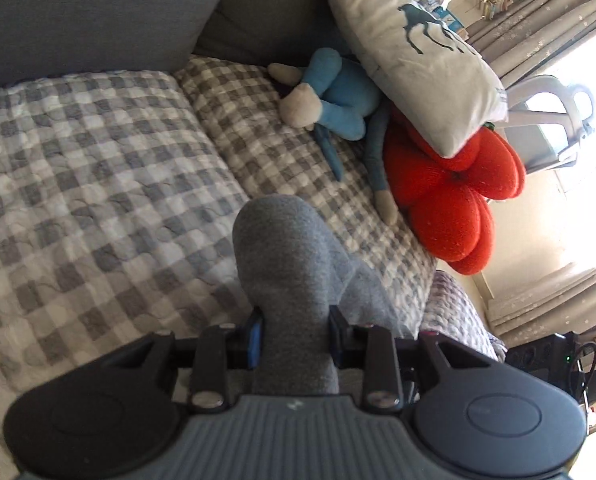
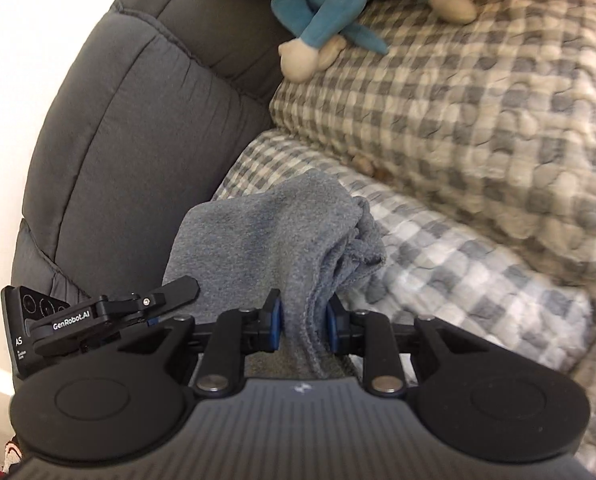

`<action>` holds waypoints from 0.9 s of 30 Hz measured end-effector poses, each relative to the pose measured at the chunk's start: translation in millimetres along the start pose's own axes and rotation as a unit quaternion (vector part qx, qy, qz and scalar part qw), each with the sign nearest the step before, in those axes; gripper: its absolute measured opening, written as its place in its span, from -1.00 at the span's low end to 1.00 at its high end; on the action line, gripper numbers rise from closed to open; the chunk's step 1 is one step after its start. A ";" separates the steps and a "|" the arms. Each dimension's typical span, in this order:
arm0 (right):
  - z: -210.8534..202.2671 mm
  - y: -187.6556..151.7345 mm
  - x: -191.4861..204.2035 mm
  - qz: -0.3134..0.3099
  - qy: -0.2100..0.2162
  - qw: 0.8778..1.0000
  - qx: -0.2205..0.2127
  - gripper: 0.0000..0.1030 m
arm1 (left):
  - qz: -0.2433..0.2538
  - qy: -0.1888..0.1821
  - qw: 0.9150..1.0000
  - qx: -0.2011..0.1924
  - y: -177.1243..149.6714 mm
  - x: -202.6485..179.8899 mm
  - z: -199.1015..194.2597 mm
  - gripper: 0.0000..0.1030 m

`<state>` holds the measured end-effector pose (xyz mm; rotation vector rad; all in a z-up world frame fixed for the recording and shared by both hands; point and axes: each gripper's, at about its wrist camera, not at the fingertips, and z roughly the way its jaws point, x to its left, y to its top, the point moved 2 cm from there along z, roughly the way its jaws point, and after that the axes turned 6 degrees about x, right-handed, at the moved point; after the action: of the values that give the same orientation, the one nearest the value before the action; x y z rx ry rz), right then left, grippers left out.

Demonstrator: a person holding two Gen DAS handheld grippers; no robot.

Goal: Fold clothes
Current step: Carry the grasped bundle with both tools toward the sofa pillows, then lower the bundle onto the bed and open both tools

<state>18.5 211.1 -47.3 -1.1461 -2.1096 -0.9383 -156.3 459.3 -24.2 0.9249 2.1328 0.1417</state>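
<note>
Over the sofa seat: both tools hold one grey fleece garment above the checked quilt; none of it is seen lying flat.
Left tool: clamped on a thick bunch of the grey cloth, which fills the gap between the blue pads and bulges forward and up from them.
Right tool: clamped on a gathered edge of the garment; several hemmed layers run through the gap, and the cloth rises ahead in a crumpled mound.
Which arm is nearer: neither; each has cloth right at its pads, so the move turns on how the two grips lie to each other.
Left tool seen from the right wrist: its black body sits just to the left, close by, with the cloth spanning between.
Long axis: cannot tell; the garment is bunched, and no sleeve, collar or hem line shows plainly.
Landing ground: open quilt lies ahead and to the left in the left wrist view.
Crowded side: the blue soft toy, red cushion and white pillow sit together at the sofa back.
Stage: the scene fits either spreading the garment out or carrying over a fold.
</note>
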 end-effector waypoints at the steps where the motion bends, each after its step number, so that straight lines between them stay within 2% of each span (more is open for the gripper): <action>1: 5.1 -0.3 2.5 -0.002 0.000 1.000 0.004 -0.49 | -0.003 0.004 1.000 0.000 0.3 5.3 -1.4 -0.38; 10: 25.7 -1.6 10.1 -0.031 -0.022 0.999 0.006 -0.49 | -0.016 0.027 0.999 -0.006 -6.5 32.5 -0.6 -0.36; 13: 23.0 -2.9 9.8 -0.040 -0.041 0.998 -0.001 -0.38 | -0.021 0.034 0.999 -0.008 -8.8 41.6 -0.3 -0.27; 16: 11.7 -4.0 12.8 -0.064 -0.073 0.995 -0.017 -0.13 | -0.023 0.044 0.999 -0.017 -9.5 47.3 -3.9 -0.05; 18: 2.2 -2.8 19.0 -0.082 -0.093 0.991 -0.042 -0.11 | -0.017 0.049 0.998 -0.033 -7.3 46.2 -12.1 -0.04; 22: -9.0 0.1 36.0 -0.126 -0.121 0.980 -0.093 -0.10 | 0.017 0.061 0.994 -0.085 0.9 30.8 -28.5 -0.08; 25: -1.4 0.2 54.8 -0.165 -0.126 0.971 -0.114 -0.10 | 0.071 0.081 0.988 -0.114 5.5 8.4 -31.3 -0.18; 27: 8.1 -0.3 63.3 -0.187 -0.129 0.966 -0.119 -0.11 | 0.113 0.098 0.982 -0.117 5.8 -5.0 -25.5 -0.25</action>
<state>-13.3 247.5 -5.7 -1.0465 -2.5385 -1.3042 -168.8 465.2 -1.5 1.0431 2.1245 0.6079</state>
